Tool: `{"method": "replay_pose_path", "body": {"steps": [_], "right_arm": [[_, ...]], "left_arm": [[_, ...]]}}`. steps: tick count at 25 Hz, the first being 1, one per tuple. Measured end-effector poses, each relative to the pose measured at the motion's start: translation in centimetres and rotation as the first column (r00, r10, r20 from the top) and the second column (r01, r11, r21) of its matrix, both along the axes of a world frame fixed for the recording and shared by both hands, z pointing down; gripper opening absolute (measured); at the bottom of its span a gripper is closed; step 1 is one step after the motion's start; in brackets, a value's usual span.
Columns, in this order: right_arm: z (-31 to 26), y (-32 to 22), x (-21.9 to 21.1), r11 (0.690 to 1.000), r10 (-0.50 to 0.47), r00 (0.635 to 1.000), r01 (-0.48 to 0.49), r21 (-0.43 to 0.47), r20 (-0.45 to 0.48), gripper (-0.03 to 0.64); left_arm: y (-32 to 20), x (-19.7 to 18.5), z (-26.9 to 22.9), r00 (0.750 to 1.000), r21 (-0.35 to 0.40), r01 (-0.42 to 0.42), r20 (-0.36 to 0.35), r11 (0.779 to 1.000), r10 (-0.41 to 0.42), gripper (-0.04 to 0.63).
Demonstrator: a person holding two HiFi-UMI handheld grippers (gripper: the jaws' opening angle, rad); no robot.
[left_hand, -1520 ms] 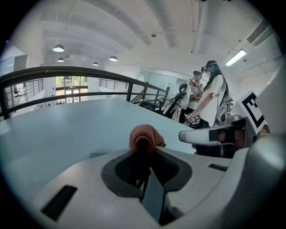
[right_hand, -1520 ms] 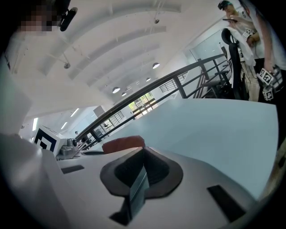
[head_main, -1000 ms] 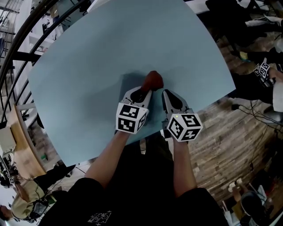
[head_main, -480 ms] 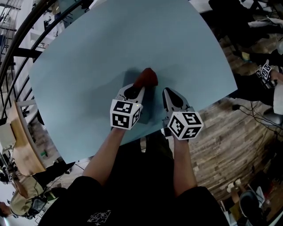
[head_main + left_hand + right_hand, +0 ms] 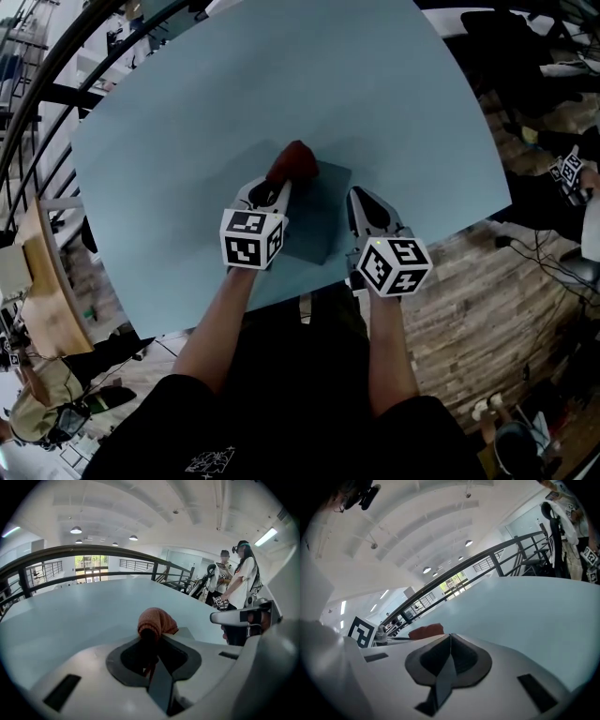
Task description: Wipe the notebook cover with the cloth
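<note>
Left gripper [image 5: 277,185]: jaws clamped on a bunched rust-red knit cloth [image 5: 292,161]. The cloth sticks out past the jaw tips, and in the left gripper view it fills the tip gap as a rounded lump. It sits down on the far left corner of a flat square notebook with a dull teal cover [image 5: 319,220]. The cloth covers only that corner.

The notebook lies flat on a large pale blue round-edged table [image 5: 187,122], near the table edge closest to the person. Most of the cover lies just right of the left gripper and just left of the right gripper, so it sits between the 2.

Right gripper [image 5: 360,195]: jaws pressed together, nothing between them, as the right gripper view shows. Its tips sit at the notebook's right edge. Cannot tell whether they touch the cover or the table.

The 2 grippers are side by side, close but apart, both pointing away from the person. Each carries a white cube with black square markers at its rear, over bare forearms.

Beyond the far table edge, ahead of the left gripper, runs a dark curved metal railing [image 5: 93,550]. To its right 2 people [image 5: 236,581] stand well off. Below the right gripper, off the table, there is wood plank floor [image 5: 487,291].
</note>
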State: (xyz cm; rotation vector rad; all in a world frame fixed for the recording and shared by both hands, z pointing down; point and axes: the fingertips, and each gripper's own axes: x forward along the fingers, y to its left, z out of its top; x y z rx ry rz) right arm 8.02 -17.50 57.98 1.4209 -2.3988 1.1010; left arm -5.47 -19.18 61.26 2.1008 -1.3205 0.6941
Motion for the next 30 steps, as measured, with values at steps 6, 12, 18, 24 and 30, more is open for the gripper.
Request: {"method": "replay_pose_path", "body": {"steps": [6, 12, 18, 24, 30], "right_arm": [[-0.3, 0.4, -1.4, 1.0, -0.03, 1.0, 0.03, 0.009, 0.002, 0.008], [-0.7, 0.9, -1.3, 1.0, -0.019, 1.0, 0.019, 0.015, 0.008, 0.008], [-1.4, 1.7, -1.0, 1.0, 0.01, 1.0, -0.01, 0.027, 0.013, 0.008], [-2.3, 3.1, 0.5, 0.998, 0.039, 0.999, -0.04, 0.043, 0.01, 0.008], [-3.1, 4.3, 2.8, 0.995, 0.079, 0.997, -0.08, 0.058, 0.008, 0.008]], "left_arm": [[0.5, -2.5, -0.2, 0.999, 0.001, 0.053, 0.008, 0.999, -0.053, 0.071], [0.6, -4.7, -1.2, 0.995, 0.023, 0.096, 0.02, 0.995, -0.097, 0.071], [1.4, -5.3, -3.1, 0.995, 0.06, 0.097, 0.009, 0.993, -0.098, 0.071], [3.2, -2.2, -3.9, 0.999, 0.072, 0.035, -0.006, 0.997, -0.034, 0.071], [4.7, 1.5, -4.2, 0.999, 0.075, -0.034, -0.01, 0.997, 0.035, 0.071]]}}
